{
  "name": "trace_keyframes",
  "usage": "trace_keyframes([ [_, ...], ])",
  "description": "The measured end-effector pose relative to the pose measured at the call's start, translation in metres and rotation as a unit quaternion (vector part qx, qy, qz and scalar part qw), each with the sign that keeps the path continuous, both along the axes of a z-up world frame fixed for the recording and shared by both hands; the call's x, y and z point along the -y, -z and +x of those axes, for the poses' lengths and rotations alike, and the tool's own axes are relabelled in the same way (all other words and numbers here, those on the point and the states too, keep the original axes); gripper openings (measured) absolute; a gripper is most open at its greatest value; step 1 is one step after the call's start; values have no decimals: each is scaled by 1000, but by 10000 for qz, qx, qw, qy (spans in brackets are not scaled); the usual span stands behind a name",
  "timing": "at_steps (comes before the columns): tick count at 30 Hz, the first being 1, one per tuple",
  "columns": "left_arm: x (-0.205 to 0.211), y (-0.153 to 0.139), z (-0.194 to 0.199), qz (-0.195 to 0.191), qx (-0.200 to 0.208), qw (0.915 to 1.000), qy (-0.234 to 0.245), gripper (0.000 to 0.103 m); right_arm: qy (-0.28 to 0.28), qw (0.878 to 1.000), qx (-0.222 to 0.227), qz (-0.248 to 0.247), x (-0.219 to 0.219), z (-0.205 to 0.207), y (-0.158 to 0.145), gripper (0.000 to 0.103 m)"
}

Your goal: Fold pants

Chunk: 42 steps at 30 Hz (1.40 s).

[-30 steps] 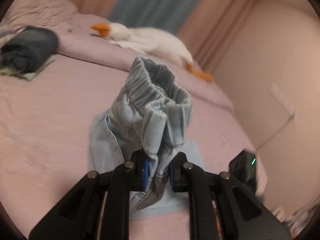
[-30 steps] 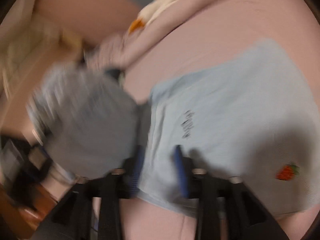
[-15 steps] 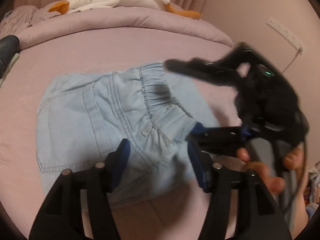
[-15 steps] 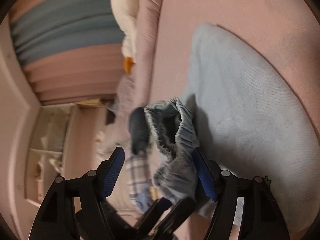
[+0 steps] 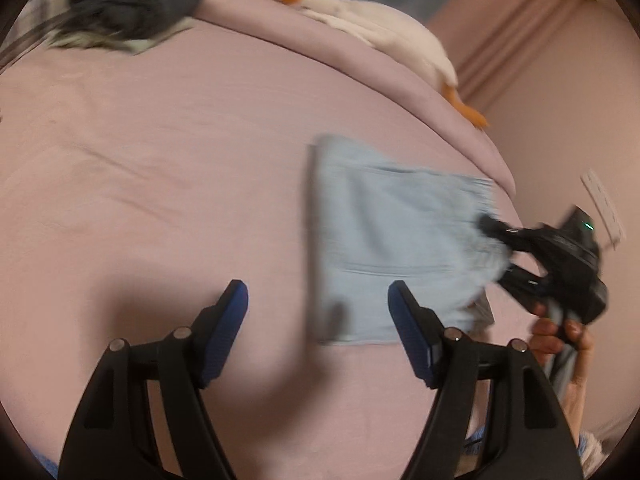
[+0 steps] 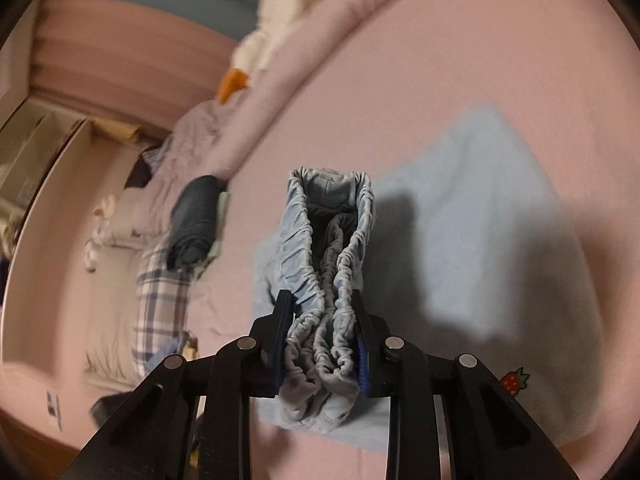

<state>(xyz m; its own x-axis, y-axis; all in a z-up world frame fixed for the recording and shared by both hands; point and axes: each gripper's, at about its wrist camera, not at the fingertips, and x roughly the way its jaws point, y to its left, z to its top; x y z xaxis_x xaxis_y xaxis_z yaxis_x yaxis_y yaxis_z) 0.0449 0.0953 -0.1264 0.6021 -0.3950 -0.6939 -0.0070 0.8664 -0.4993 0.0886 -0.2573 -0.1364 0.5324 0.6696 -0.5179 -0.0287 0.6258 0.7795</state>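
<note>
The pants point(image 5: 396, 248) are pale blue denim, folded into a flat rectangle on the pink bedsheet point(image 5: 160, 152), right of centre. Their gathered elastic waistband point(image 6: 328, 280) stands bunched and ribbed between the right gripper's point(image 6: 320, 344) closing blue pads — pinched. The left gripper point(image 5: 318, 320) is opening, nothing between its fingers. A small strawberry patch point(image 6: 514, 380) shows near right; no writing is readable.

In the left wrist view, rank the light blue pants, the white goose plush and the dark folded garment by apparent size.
1. light blue pants
2. white goose plush
3. dark folded garment
The last two look close; distance and blur make their order unsure.
</note>
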Motion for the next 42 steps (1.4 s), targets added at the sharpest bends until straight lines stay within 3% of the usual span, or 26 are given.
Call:
trace_keyframes([
  [3,-8,0,-3,-30,45,10000,-55,72,121,9994,305,61,23,-3,-20,28],
  [6,-4,4,4,-70,8,10000,-22,72,346,9987,381,-59,50,-8,-22,28],
  [11,5,7,17,-147,-116,9997,180,72,730,9965,-312,-251,76,-10,25,28],
  [17,29,-4,42,4,16,9987,511,72,722,9956,-551,243,86,-7,53,29],
  [20,39,-12,57,-117,77,9980,609,72,707,9933,-610,683,96,-9,57,35],
  [24,56,-19,74,-33,121,9967,801,72,975,9913,-539,699,116,-24,50,48],
  [28,77,-21,103,12,219,9933,1133,67,1309,9910,162,-246,119,-48,18,50],
  [30,86,-18,116,128,194,9925,1204,48,1205,9863,708,-878,102,-57,-4,50],
  [31,93,-16,126,253,190,9915,1263,43,1069,9827,927,-1196,88,-59,-13,49],
  [33,102,-15,138,434,224,9899,1332,28,736,9729,1282,-1776,58,-59,-28,36],
  [35,108,-11,152,644,200,9891,1310,18,367,9628,1542,-2188,29,-58,-35,33],
  [38,111,-5,170,807,173,9877,1332,18,-132,9510,1632,-2622,-5,-51,-30,27],
  [42,113,16,189,1023,-128,9852,1367,11,-447,9442,1258,-3010,-21,-39,-6,26],
])
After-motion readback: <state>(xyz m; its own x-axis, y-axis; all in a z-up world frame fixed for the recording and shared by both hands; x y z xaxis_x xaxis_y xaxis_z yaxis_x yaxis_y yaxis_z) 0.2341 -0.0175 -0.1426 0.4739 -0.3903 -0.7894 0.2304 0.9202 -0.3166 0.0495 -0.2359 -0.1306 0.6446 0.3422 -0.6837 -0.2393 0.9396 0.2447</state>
